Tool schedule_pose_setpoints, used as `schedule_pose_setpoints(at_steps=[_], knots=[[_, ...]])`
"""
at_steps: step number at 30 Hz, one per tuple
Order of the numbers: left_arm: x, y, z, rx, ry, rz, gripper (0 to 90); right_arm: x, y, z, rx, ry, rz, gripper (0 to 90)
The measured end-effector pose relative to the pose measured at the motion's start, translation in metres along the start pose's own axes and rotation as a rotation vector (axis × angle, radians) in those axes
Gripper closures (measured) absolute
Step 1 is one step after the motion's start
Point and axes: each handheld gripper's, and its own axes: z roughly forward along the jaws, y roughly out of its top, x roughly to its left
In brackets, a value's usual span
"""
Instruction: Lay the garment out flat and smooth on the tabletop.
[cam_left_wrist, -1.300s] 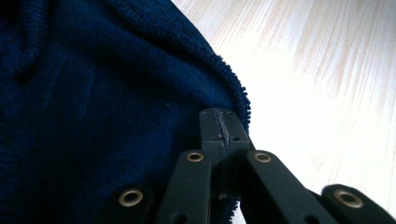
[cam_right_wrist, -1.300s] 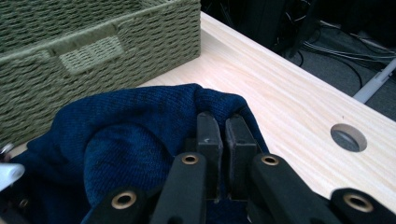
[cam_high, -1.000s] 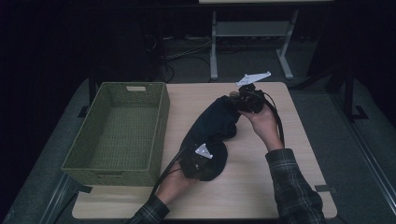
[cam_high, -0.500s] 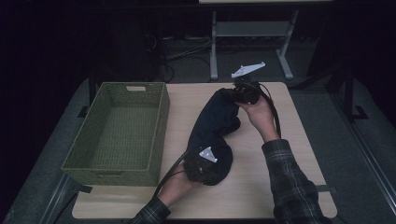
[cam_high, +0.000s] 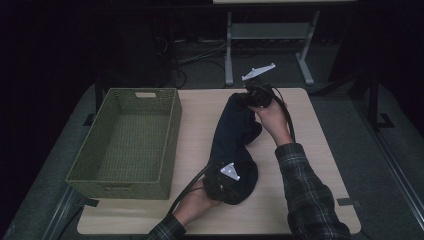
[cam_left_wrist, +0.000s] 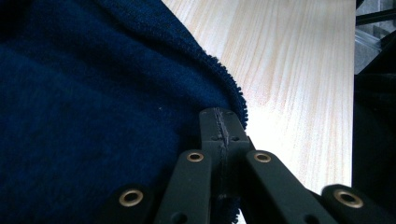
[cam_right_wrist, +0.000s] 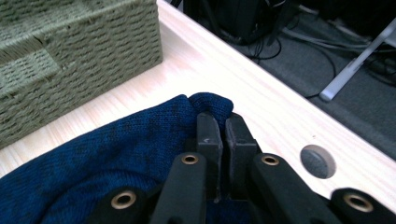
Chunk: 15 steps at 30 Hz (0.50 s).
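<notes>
A dark blue knitted garment (cam_high: 231, 136) lies stretched in a long strip down the middle of the wooden table (cam_high: 310, 150). My left gripper (cam_high: 227, 175) holds its near end, jaws shut on the blue fabric (cam_left_wrist: 116, 116) at a hemmed edge (cam_left_wrist: 219, 74). My right gripper (cam_high: 255, 92) holds the far end near the table's back edge, its jaws (cam_right_wrist: 219, 135) pinched on a fold of the blue knit (cam_right_wrist: 140, 135). The cloth spans between the two grippers.
A green woven basket (cam_high: 170, 145), with nothing in it, stands on the left part of the table; its wall (cam_right_wrist: 84, 51) is close to the right gripper. A round hole (cam_right_wrist: 317, 161) marks the tabletop. Metal stand legs (cam_high: 230, 55) and cables lie on the floor behind.
The right hand has carried its end of the garment farther toward the table's back edge, pulling the cloth out longer. The left gripper has stayed in place.
</notes>
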Motion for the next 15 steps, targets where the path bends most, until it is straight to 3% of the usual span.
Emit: schedule_pose_setpoints(at_steps=[2, 7, 15], knots=[[0.001, -0.001, 0.000, 0.000, -0.001, -0.002, 90.0, 0.001, -0.002, 0.004, 0.006, 0.012, 0.003, 83.6], [0.001, -0.001, 0.000, -0.003, -0.001, -0.005, 90.0, -0.002, -0.006, 0.001, -0.017, 0.038, 0.028, 65.6], [0.002, -0.001, 0.000, -0.004, -0.002, -0.010, 90.0, -0.006, -0.026, -0.020, -0.032, 0.032, 0.059, 63.1]])
